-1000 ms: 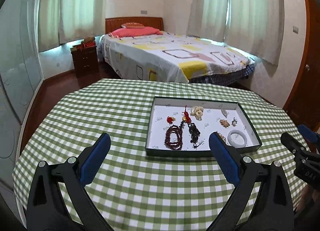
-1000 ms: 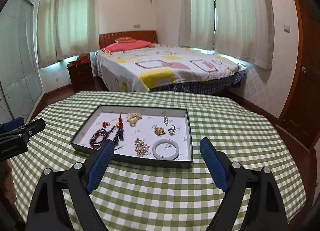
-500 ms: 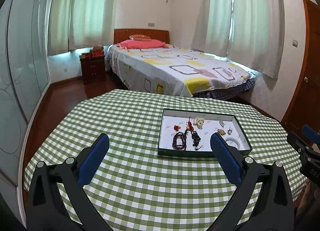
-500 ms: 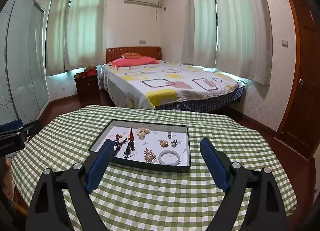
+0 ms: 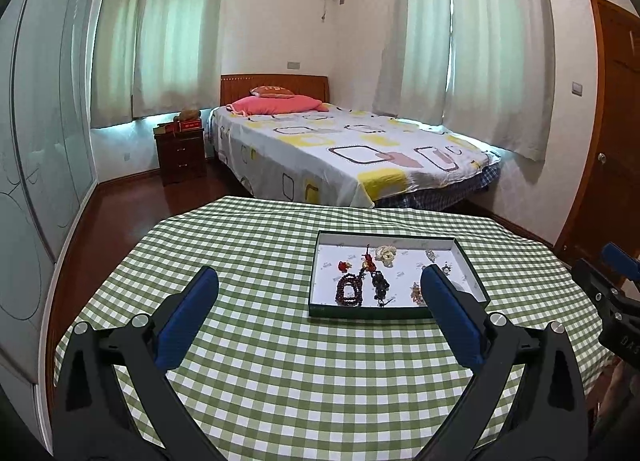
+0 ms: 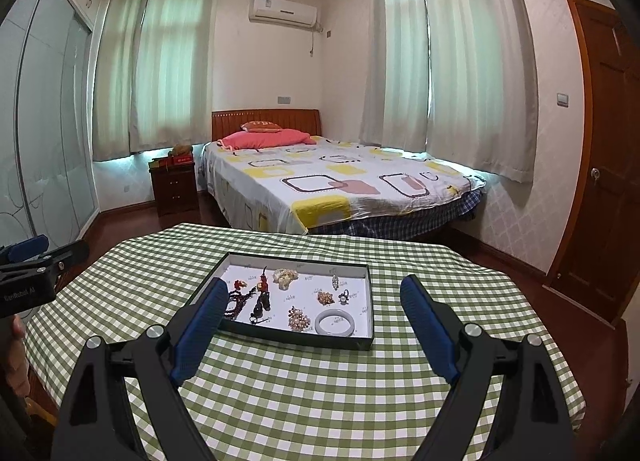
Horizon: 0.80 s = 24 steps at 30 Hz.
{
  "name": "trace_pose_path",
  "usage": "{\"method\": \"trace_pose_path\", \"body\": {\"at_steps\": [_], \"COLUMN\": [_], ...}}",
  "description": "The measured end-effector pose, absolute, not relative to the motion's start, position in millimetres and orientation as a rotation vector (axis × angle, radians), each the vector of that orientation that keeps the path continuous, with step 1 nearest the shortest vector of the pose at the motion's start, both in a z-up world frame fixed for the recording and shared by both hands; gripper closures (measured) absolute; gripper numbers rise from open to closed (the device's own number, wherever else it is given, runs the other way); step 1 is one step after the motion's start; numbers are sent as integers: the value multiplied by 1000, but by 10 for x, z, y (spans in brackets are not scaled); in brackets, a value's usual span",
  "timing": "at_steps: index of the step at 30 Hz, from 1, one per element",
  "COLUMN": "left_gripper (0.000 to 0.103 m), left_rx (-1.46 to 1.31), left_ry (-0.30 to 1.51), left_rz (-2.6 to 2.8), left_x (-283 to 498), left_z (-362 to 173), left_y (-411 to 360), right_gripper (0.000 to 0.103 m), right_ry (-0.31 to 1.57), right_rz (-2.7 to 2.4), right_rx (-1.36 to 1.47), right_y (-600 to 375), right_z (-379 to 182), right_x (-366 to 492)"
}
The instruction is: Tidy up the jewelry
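The left gripper [image 5: 318, 299] and right gripper [image 6: 314, 307] hover with fingers spread wide, holding nothing. The tray [image 6: 362, 337] of jewelry sits at centre frame on the green checked tablecloth [image 6: 320, 401]. Pieces lie close together, so a wide pinch could likely snag two. A bed [image 6: 340, 177] fills the room behind.
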<state>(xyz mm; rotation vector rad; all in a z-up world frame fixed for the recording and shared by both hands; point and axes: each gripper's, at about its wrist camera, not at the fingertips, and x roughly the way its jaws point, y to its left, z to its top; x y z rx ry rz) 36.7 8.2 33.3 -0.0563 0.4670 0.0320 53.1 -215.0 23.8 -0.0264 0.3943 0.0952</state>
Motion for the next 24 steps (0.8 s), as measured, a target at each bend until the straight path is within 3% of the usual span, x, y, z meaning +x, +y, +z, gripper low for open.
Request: {"method": "trace_pose_path", "body": {"at_steps": [24], "left_gripper": [5], "left_rx": [-51], "left_ry": [464], "left_rz": [29], "left_x": [342], "left_z": [328], "left_y": [75], "right_gripper": [18], "right_ry": [390], "right_rz": [92], "right_rx": [-27], "right_y": [-2140], "right_z": [251], "right_x": [518]}}
